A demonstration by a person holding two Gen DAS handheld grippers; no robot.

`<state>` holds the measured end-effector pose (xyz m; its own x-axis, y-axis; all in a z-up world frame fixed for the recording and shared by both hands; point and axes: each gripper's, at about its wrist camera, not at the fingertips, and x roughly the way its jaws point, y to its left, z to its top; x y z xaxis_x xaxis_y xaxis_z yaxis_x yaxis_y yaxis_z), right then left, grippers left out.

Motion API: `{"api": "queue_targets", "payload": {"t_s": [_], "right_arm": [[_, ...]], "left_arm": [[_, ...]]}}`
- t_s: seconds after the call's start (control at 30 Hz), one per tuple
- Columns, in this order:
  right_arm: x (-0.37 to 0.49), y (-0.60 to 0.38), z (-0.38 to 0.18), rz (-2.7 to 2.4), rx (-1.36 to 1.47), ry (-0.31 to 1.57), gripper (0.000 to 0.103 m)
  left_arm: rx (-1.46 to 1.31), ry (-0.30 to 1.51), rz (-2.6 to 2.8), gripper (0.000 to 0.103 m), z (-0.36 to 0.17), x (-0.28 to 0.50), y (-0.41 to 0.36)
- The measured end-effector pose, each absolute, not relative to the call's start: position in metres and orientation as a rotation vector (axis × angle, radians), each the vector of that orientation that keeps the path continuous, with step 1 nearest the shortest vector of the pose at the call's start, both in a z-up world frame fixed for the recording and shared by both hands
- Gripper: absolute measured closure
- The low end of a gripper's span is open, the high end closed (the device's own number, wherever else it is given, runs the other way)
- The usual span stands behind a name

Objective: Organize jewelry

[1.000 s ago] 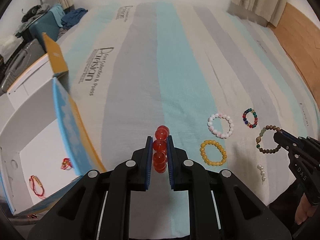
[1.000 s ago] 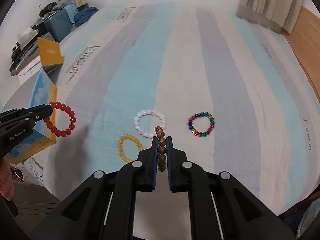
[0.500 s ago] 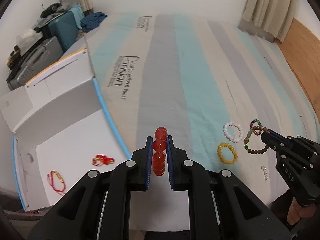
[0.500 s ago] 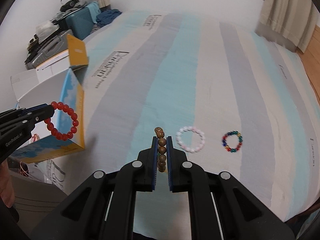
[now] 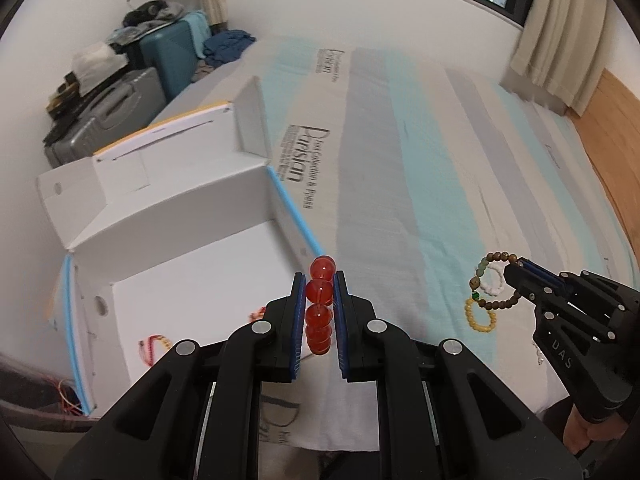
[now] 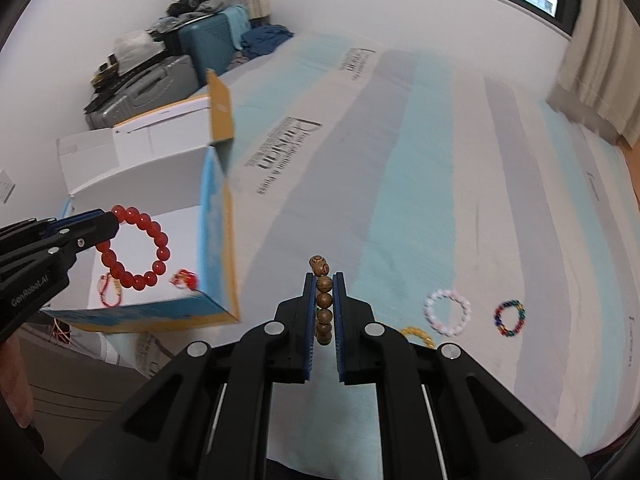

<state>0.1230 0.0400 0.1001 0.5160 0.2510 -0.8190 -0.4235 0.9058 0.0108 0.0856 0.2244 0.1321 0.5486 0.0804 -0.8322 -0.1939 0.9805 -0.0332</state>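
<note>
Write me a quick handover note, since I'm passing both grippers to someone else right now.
Left gripper: jaws shut on the red bracelet, held over the open white box.
Right gripper: jaws shut on the wooden bracelet, above the bed.
Done: two red string pieces lie in the box.
Left: drop both bracelets in, then fetch the white bracelet, multicolour bracelet and yellow bracelet.

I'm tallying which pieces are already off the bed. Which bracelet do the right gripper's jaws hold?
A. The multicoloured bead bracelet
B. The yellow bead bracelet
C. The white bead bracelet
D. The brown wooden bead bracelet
D: the right gripper is shut on the brown wooden bead bracelet, while the white, yellow and multicoloured ones lie on the bed.
</note>
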Motion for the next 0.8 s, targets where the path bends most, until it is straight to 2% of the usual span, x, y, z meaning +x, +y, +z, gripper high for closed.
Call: {"api": "queue_targets", "payload": {"t_s": [0.33, 0.8], "right_arm": [[0.102, 0.116, 0.116, 0.495, -0.25, 0.919, 0.096], [0.085, 0.199, 0.101, 0.577, -0.319, 0.943, 0.096]], "left_arm": [[-0.163, 0.967, 0.239, 0.091, 0.142, 0.055, 0.283], [-0.233, 1.006, 0.314, 0.091, 0.119, 0.024, 0.356]]}}
